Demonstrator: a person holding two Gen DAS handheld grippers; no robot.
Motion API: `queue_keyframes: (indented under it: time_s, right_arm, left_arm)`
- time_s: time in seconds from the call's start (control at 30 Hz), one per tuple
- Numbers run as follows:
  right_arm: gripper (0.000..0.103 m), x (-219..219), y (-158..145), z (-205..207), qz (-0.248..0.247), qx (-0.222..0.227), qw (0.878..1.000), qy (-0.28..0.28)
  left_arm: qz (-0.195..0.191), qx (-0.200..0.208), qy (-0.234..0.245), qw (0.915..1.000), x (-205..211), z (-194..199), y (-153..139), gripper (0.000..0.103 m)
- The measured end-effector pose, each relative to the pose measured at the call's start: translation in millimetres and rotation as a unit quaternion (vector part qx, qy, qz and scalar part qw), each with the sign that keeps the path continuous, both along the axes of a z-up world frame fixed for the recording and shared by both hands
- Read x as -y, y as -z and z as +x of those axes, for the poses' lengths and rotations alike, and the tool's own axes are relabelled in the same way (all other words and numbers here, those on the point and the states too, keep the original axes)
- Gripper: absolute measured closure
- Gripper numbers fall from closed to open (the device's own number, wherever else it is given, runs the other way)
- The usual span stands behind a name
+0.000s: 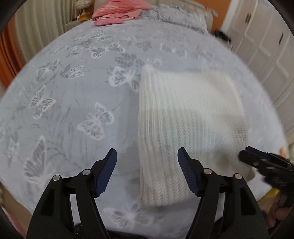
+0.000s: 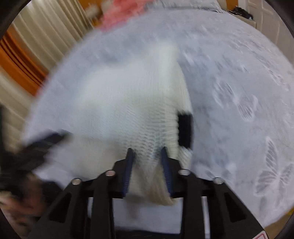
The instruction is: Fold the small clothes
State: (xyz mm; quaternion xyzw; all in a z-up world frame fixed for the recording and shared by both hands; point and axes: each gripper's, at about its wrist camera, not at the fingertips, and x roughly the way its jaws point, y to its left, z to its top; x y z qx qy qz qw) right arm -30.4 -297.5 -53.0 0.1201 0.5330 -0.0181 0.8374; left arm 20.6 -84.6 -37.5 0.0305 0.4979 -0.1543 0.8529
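Note:
A white ribbed knit garment (image 1: 187, 125) lies folded on the grey butterfly-print bedspread (image 1: 73, 92). My left gripper (image 1: 147, 158) is open and empty, its jaws wide apart over the garment's near left edge. My right gripper (image 1: 244, 156) comes in from the right at the garment's near right corner. In the right wrist view, which is blurred, the right gripper (image 2: 147, 152) is shut on a bunch of the white knit (image 2: 143, 114), with cloth between its blue pads. A black label (image 2: 185, 128) shows on the garment's right edge.
A pink garment (image 1: 117, 14) lies at the far end of the bed beside grey pillows (image 1: 176, 16). White cupboard doors (image 1: 262, 47) stand on the right, cream curtains (image 1: 42, 23) on the left. The bed's near edge runs under both grippers.

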Motion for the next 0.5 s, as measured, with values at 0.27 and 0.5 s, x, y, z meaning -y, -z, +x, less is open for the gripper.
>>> queue_keyframes:
  time_s: [0.27, 0.5]
  right_arm:
    - [0.086, 1, -19, -9, 0.009, 0.023, 1.000, 0.016]
    - [0.087, 25, -13, -25, 0.032, 0.027, 0.997, 0.058]
  left_arm:
    - [0.040, 0.003, 0.009, 0.9992, -4, -11, 13, 0.031]
    - [0.034, 0.001, -0.002, 0.9994, -11, -10, 16, 0.028]
